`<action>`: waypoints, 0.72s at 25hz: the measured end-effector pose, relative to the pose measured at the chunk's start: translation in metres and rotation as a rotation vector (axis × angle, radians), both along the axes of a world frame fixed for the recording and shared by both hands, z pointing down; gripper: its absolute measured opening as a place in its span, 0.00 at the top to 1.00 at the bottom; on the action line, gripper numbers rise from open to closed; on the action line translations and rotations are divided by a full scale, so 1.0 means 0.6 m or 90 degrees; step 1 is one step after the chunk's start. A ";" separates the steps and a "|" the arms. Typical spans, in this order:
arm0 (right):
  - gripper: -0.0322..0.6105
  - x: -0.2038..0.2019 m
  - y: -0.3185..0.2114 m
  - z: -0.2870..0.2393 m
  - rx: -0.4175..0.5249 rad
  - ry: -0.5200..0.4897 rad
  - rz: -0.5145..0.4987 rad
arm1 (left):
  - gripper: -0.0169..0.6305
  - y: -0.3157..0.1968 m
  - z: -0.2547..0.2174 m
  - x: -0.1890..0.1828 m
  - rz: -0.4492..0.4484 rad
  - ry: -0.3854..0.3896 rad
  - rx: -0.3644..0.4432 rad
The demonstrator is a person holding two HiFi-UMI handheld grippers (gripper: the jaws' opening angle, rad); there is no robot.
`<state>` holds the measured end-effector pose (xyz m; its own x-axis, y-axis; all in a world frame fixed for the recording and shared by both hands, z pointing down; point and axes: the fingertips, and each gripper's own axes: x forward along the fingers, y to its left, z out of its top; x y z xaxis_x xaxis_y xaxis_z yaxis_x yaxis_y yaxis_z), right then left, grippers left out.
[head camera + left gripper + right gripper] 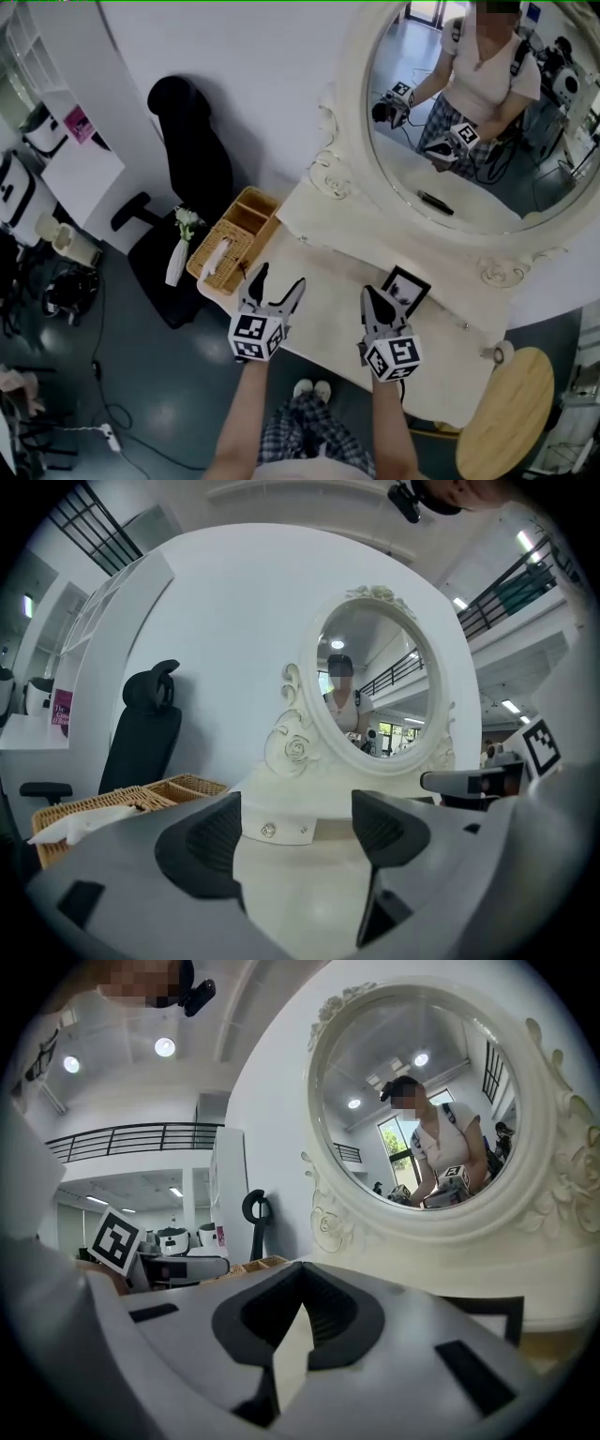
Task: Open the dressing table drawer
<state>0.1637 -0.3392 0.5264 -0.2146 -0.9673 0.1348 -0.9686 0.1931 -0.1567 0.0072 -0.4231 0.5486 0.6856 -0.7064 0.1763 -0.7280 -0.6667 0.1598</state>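
The white dressing table [328, 328] stands under a carved oval mirror [469, 103]. In the left gripper view a small drawer front with a round knob [269, 831] sits below the mirror, straight ahead between the jaws and some way beyond them. My left gripper [281, 275] [295, 836] is open and empty over the table's near left part. My right gripper [368, 293] [300, 1274] hovers beside it to the right, shut with its pads touching and nothing between them.
A wicker basket [234, 239] holding white cloth sits at the table's left end, with a vase of flowers [181, 246] beside it. A black frame [405, 289] lies near the right gripper. A black office chair [187, 141] stands left, a round wooden stool [511, 417] right.
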 end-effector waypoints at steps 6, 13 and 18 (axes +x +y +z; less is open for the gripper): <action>0.93 -0.029 -0.085 0.083 -0.069 0.025 0.001 | 0.42 -0.080 0.074 0.038 -0.023 -0.017 -0.039; 0.93 -0.026 -0.145 0.156 -0.131 0.015 0.028 | 0.42 -0.139 0.129 0.074 -0.039 -0.019 -0.072; 0.93 -0.024 -0.161 0.183 -0.167 0.014 0.035 | 0.42 -0.162 0.171 0.082 -0.057 -0.066 -0.101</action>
